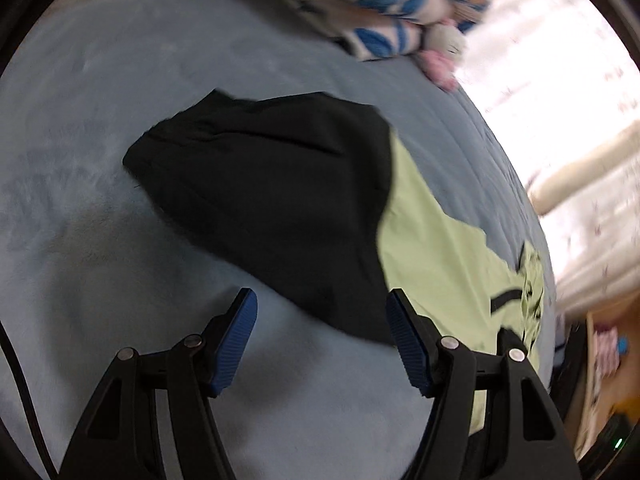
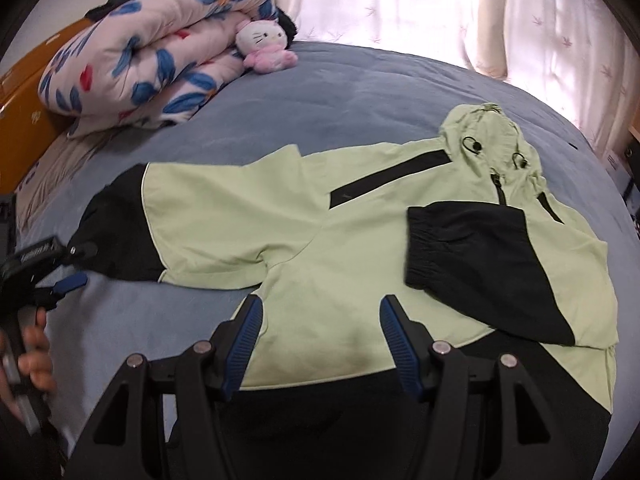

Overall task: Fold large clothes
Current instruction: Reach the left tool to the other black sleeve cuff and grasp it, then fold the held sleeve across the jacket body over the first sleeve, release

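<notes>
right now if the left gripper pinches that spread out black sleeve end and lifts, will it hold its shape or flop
Probably flop: the jacket lies flat and creased on the bed, and the black sleeve end by the open left gripper shows soft wrinkles. It looks thin, so likely light. The smooth fabric may slip in a shallow pinch.

left gripper (image 1: 320, 336) jaws apart | black sleeve (image 1: 272, 200) ahead | blue bedspread (image 1: 100, 80)

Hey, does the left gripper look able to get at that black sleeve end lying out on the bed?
Probably yes. The left tongs are open, and the black sleeve end lies flat on the blue bedspread just ahead of them, with nothing in between.
</notes>
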Tool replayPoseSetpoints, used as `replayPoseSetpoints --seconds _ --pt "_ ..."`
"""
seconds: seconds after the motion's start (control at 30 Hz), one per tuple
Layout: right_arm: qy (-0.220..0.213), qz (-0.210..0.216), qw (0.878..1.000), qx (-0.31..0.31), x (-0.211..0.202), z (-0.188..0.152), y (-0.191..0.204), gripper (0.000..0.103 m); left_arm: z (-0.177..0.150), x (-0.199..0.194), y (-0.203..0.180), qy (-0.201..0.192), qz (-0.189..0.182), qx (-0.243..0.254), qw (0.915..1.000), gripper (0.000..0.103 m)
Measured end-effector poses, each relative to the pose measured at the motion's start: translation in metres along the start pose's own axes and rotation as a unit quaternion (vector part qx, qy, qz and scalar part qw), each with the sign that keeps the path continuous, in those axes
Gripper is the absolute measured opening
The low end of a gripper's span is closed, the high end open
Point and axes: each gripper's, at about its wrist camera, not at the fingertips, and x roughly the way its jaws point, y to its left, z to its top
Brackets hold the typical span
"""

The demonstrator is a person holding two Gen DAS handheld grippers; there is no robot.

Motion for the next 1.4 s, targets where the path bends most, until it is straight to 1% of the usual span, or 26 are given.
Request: replayPoseSetpoints --seconds 0.13,0.2,0.23,0.27,0.33,0.43,0.5,0.53,0.67,0.8,0.87,0.9,1.0,1.03,1.13,1.23,1.3,1.33,1.37,1.4 --pt "0.012 0.0 1.0 -0.007 0.009 -0.007 -0.001 0.061 0.012 0.02 0.011 -0.004 -0.005 -0.024 0.9997 0.064" --pt "0.019 0.0 1.0 -0.006 0.013 -0.01 -0.004 0.061 0.017 0.027 0.012 -0.007 0.002 -0.022 0.9997 0.049" --pt "0.022 -0.002 1.0 -0.006 0.015 -0.012 -0.007 0.061 0.02 0.03 0.012 -0.006 0.005 -0.018 0.9998 0.032" --pt "0.026 -0.003 1.0 -0.004 0.017 -0.015 -0.01 0.061 0.022 0.034 0.009 -0.003 0.01 -0.016 0.9998 0.021" --pt "0.029 -0.008 1.0 -0.003 0.019 -0.019 -0.015 0.061 0.023 0.038 0.006 -0.007 0.018 -0.006 0.9998 0.007" --pt "0.033 -0.01 0.999 -0.003 0.021 -0.024 -0.02 0.061 0.025 0.035 -0.007 -0.014 0.05 0.031 0.9982 0.005" --pt "0.035 -0.012 0.999 -0.004 0.022 -0.027 -0.024 0.061 0.021 0.03 -0.024 -0.026 0.072 0.065 0.995 0.004" --pt "0.036 -0.013 0.999 -0.003 0.022 -0.028 -0.025 0.061 0.019 0.027 -0.034 -0.032 0.077 0.081 0.9932 0.003" --pt "0.035 -0.012 0.999 -0.001 0.02 -0.032 -0.034 0.061 0.013 0.01 -0.065 -0.055 0.075 0.132 0.9869 0.002" --pt "0.028 -0.009 0.999 0.011 0.014 -0.034 -0.05 0.061 -0.001 -0.002 -0.121 -0.07 0.07 0.194 0.9759 0.003" --pt "0.024 -0.009 0.999 0.026 0.009 -0.034 -0.064 0.061 -0.008 -0.003 -0.151 -0.073 0.06 0.221 0.9706 0.003" --pt "0.021 -0.01 0.999 0.033 0.006 -0.034 -0.072 0.061 -0.014 -0.006 -0.16 -0.074 0.054 0.23 0.9689 0.003" --pt "0.016 -0.015 0.998 0.06 -0.001 -0.038 -0.101 0.061 -0.036 -0.003 -0.209 -0.07 0.029 0.269 0.9602 0.003" --pt "0.014 -0.019 0.997 0.071 -0.004 -0.04 -0.113 0.061 -0.048 -0.001 -0.231 -0.065 0.016 0.289 0.9551 0.003" --pt "0.011 -0.03 0.995 0.095 -0.011 -0.047 -0.142 0.061 -0.081 0.008 -0.281 -0.051 -0.014 0.331 0.9422 0.003" --pt "0.01 -0.043 0.991 0.124 -0.017 -0.058 -0.175 0.061 -0.119 0.028 -0.325 -0.017 -0.045 0.362 0.9309 0.003" --pt "0.011 -0.054 0.988 0.144 -0.019 -0.067 -0.197 0.061 -0.15 0.047 -0.349 0.01 -0.052 0.385 0.9214 0.003" --pt "0.014 -0.058 0.987 0.152 -0.019 -0.072 -0.206 0.061 -0.164 0.055 -0.354 0.023 -0.052 0.396 0.9164 0.004" --pt "0.019 -0.062 0.984 0.163 -0.018 -0.078 -0.217 0.061 -0.181 0.068 -0.36 0.042 -0.051 0.41 0.9095 0.01" --pt "0.022 -0.063 0.983 0.17 -0.017 -0.082 -0.223 0.061 -0.2 0.083 -0.365 0.064 -0.042 0.425 0.9018 0.016"
